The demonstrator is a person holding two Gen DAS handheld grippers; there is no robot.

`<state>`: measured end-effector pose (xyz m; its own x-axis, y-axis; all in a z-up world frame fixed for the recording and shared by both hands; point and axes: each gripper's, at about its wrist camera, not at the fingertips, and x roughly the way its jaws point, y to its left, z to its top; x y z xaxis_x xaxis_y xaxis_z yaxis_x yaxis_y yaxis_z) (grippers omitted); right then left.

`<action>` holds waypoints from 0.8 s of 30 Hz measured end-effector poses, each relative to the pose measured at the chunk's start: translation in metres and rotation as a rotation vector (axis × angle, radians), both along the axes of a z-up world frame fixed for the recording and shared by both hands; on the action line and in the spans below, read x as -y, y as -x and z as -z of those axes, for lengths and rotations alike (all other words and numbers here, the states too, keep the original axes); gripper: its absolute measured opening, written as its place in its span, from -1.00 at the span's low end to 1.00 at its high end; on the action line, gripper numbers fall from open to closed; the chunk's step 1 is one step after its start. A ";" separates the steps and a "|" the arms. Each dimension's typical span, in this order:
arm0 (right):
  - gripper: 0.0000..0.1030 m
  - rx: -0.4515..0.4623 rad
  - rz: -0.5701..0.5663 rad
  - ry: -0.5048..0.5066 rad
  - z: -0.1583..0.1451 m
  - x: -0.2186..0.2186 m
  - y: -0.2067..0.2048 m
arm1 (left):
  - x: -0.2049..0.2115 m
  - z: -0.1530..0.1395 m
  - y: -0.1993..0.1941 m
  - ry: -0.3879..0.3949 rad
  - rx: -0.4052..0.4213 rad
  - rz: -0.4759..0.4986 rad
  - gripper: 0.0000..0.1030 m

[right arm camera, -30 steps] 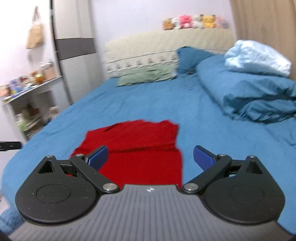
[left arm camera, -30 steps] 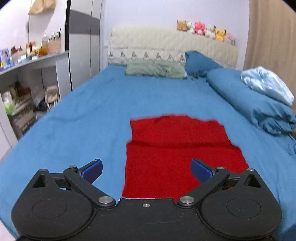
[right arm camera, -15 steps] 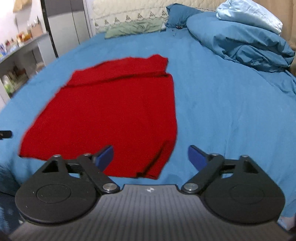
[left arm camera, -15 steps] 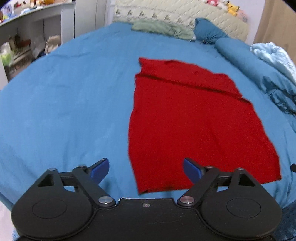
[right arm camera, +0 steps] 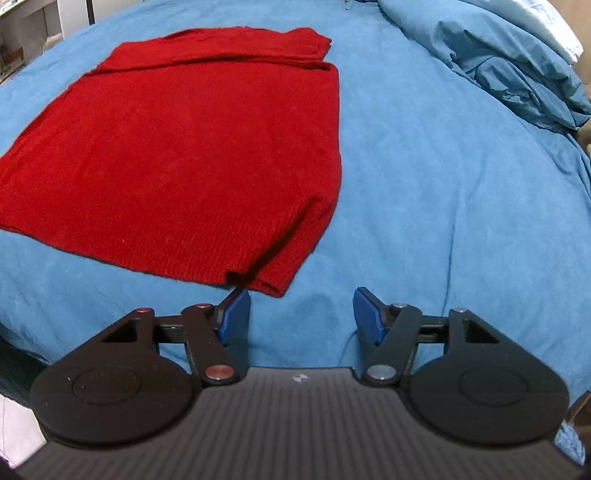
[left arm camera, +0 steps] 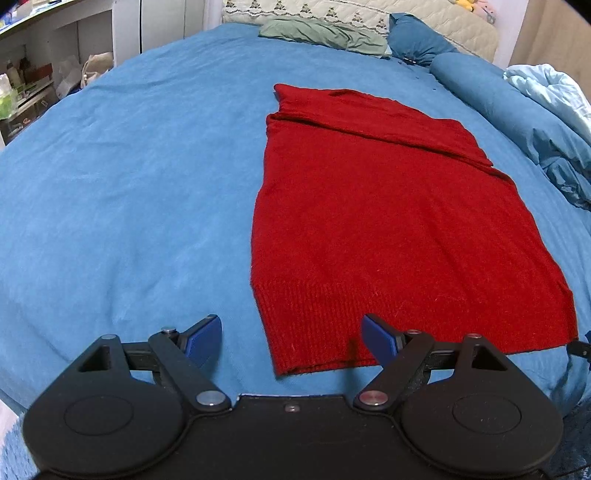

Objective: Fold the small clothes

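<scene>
flanking one red sweater (left arm camera: 388,229), two grippers

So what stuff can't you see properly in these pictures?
- Red sweater, right wrist view: its left side runs off the picture's edge.
- Sweater's near hem, left wrist view: partly covered by a blue finger of the left gripper.
- Shelf, left wrist view: things on it too small to name.
- Sweater sleeves: neither view shows them.
- Right gripper: closing, nothing between.

Blue-sheeted bed (left arm camera: 129,177); quilted cream headboard (left arm camera: 369,16); cluttered white shelves (left arm camera: 33,74) at bedside; beige curtain (left arm camera: 554,33).
</scene>
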<state>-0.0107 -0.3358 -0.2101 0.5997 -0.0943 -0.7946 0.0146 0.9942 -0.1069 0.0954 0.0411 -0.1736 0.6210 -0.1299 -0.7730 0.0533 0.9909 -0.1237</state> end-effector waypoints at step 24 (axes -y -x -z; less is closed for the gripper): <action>0.48 0.019 0.174 0.190 -0.001 0.005 0.004 | 0.002 0.001 -0.006 -0.004 -0.014 -0.009 0.66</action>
